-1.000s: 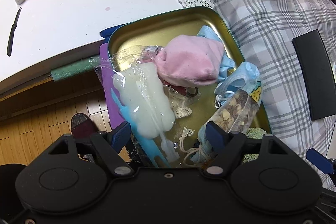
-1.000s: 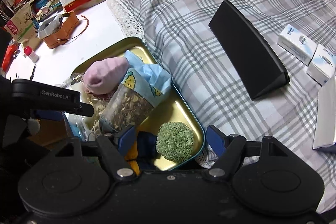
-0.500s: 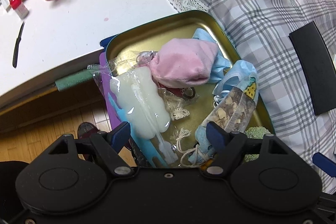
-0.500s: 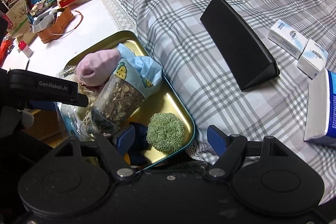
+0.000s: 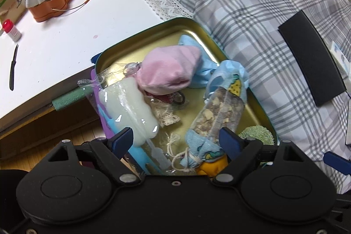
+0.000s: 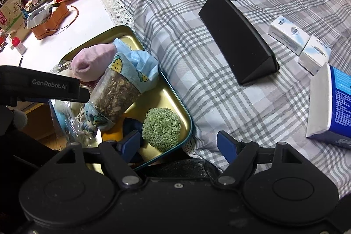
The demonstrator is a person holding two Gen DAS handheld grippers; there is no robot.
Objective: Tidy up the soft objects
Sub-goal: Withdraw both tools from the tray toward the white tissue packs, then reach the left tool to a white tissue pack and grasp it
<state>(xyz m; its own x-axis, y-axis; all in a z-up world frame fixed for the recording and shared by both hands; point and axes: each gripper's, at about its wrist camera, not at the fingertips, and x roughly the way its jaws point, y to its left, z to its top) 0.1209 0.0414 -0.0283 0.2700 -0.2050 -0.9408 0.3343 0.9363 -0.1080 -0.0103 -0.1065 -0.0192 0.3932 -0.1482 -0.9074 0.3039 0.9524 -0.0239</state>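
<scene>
A gold tin tray (image 5: pixel 153 36) was seen straddling the edge of the white table (image 5: pixel 65 36) and the plaid bedspread (image 5: pixel 252 3), with soft things gathered in it, apparently as the collecting place. At the tray's centre a pink plush pouch (image 5: pixel 169 71) lay over a light blue cloth (image 5: pixel 204 71). Toward five o'clock of it, a clear sachet of dried bits (image 5: pixel 219 111) with blue printed fabric ends lay slanted. A white sponge in clear wrap (image 5: pixel 127 106) hung over the rim at eight o'clock, probably too long to sit flat. A green scrubber ball (image 6: pixel 161 128) sat in the near corner.

The left gripper (image 5: pixel 175 142) was held steeply downward over the tray's near end; its jaws were opening, with the sachet's tied end and the sponge's handle between them but nothing pressed by the pads. The right gripper (image 6: pixel 177 144) was held released over the tray's corner, the scrubber just beside its left finger, untouched. A black wedge case (image 6: pixel 237 36) and white boxes (image 6: pixel 298 38) had been left on the bedspread at two o'clock, judged hard and so outside the sorting.
</scene>
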